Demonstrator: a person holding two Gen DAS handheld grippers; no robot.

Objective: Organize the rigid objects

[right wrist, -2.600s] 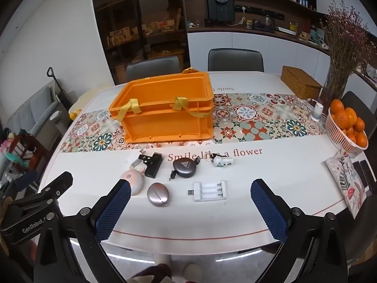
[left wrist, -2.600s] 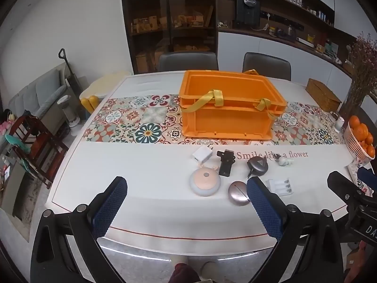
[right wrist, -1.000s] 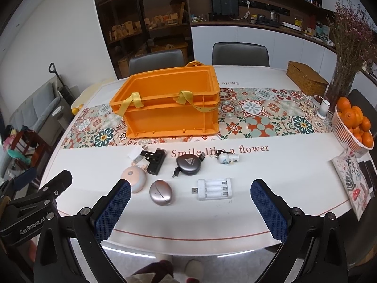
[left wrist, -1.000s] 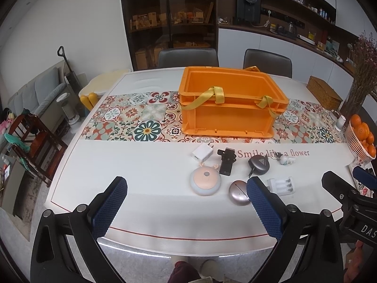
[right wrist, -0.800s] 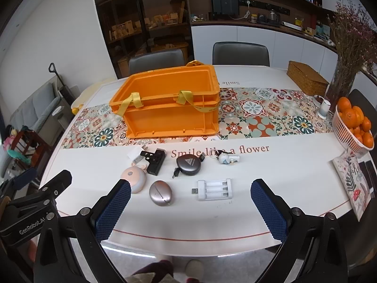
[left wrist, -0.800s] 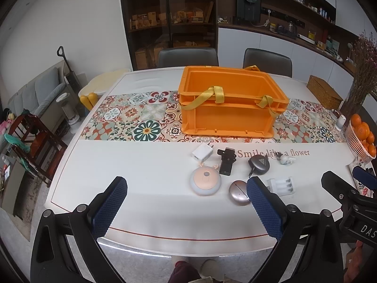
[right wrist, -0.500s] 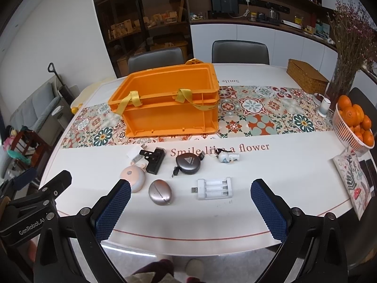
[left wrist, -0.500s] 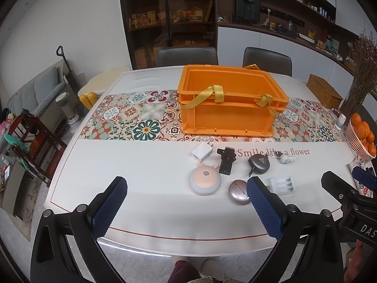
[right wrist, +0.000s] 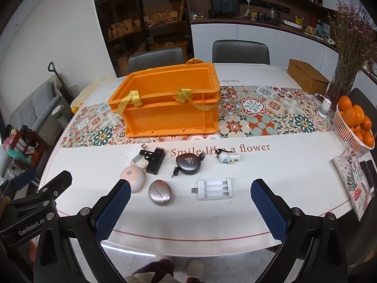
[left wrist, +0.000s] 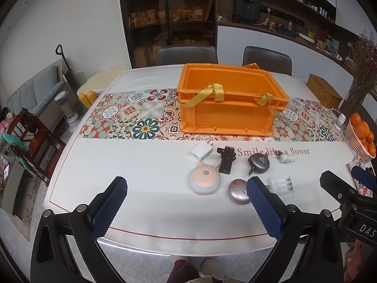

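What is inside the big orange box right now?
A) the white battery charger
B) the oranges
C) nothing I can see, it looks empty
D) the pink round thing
C: the orange box shows only bare inner walls in both views, though its floor is partly hidden, while the white battery charger and the pink round thing lie on the table in front of it, and the oranges sit in their own basket.
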